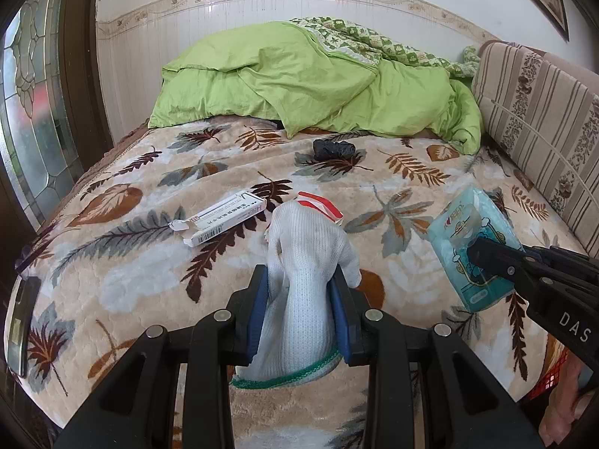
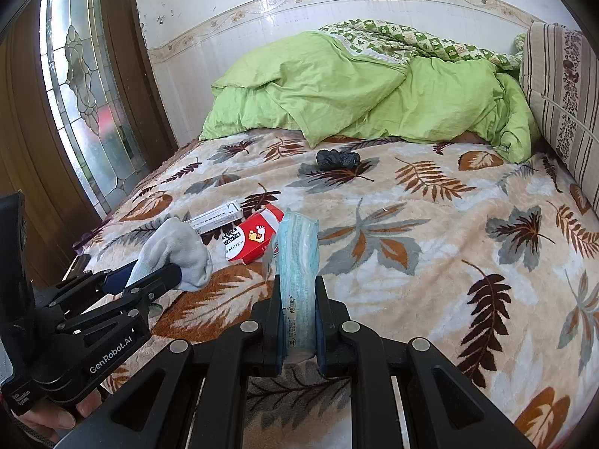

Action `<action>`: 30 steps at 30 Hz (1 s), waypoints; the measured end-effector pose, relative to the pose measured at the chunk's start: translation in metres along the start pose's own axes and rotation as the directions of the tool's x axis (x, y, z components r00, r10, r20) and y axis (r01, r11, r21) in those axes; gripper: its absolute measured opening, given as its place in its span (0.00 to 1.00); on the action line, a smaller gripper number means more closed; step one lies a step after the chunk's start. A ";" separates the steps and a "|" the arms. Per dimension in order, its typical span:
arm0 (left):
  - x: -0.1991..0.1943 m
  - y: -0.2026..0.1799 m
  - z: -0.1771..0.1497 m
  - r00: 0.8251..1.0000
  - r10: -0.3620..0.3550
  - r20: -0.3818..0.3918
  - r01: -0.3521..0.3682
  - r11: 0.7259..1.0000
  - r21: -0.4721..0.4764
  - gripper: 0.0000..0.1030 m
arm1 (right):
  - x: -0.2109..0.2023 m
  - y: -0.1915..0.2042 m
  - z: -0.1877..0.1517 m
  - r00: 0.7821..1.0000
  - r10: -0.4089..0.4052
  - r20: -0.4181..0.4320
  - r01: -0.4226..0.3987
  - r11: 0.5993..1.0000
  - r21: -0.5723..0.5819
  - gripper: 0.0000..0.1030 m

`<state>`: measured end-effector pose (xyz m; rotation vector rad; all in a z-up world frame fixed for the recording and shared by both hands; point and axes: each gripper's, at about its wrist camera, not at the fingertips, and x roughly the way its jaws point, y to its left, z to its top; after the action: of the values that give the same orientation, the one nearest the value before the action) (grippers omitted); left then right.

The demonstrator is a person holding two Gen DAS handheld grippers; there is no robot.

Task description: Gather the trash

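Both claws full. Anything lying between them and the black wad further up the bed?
Nothing visible. The left claw holds a glove, the right claw a tissue pack. The white box and red box lie nearer, left of the line. Blanket up to the wad is bare.

Bed: wide bed (image 2: 430,269) covered by a beige plush blanket with brown and grey leaf prints.
Far end: crumpled lime-green duvet (image 2: 374,93) heaped against the tiled wall.
Middle: small crumpled black plastic bag (image 2: 337,159) lying alone, just in front of the duvet.
Near left: long white cardboard box with a barcode (image 1: 221,220), one flap open; touching it, a flat red-and-white carton (image 2: 254,237).
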<state>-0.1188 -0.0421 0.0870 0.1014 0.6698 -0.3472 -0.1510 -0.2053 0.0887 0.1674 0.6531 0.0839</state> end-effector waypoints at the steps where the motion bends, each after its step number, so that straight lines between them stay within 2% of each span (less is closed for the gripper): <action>1: 0.000 0.002 0.001 1.000 0.000 -0.001 0.000 1.000 0.000 0.30 | 0.000 0.000 0.000 1.000 0.000 0.000 0.000 1.000 -0.001 0.12; 8: -0.001 0.004 0.002 1.000 -0.010 0.009 0.010 1.000 -0.013 0.30 | -0.001 -0.002 0.000 1.000 -0.002 0.002 0.002 1.000 0.006 0.12; 15: 0.000 0.027 0.002 0.998 -0.069 -0.010 0.068 0.991 -0.117 0.30 | -0.002 0.001 -0.001 1.000 -0.003 0.005 0.003 1.000 0.008 0.12; 19: 0.004 0.032 0.003 0.996 -0.090 -0.030 0.085 0.986 -0.143 0.30 | -0.002 0.003 -0.001 1.000 0.002 0.008 -0.002 1.000 0.008 0.12; 24: 0.005 0.026 0.003 0.994 -0.104 -0.026 0.100 0.987 -0.129 0.30 | -0.004 0.002 0.001 1.000 0.013 0.013 -0.014 0.999 0.032 0.12; 30: -0.002 -0.004 0.000 0.985 -0.170 -0.025 0.168 0.984 -0.055 0.30 | -0.023 -0.008 -0.001 0.999 0.035 0.037 -0.038 0.995 0.097 0.12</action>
<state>-0.1213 -0.0449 0.0886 -0.0006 0.7185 -0.4921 -0.1696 -0.2155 0.0997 0.2744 0.6191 0.0839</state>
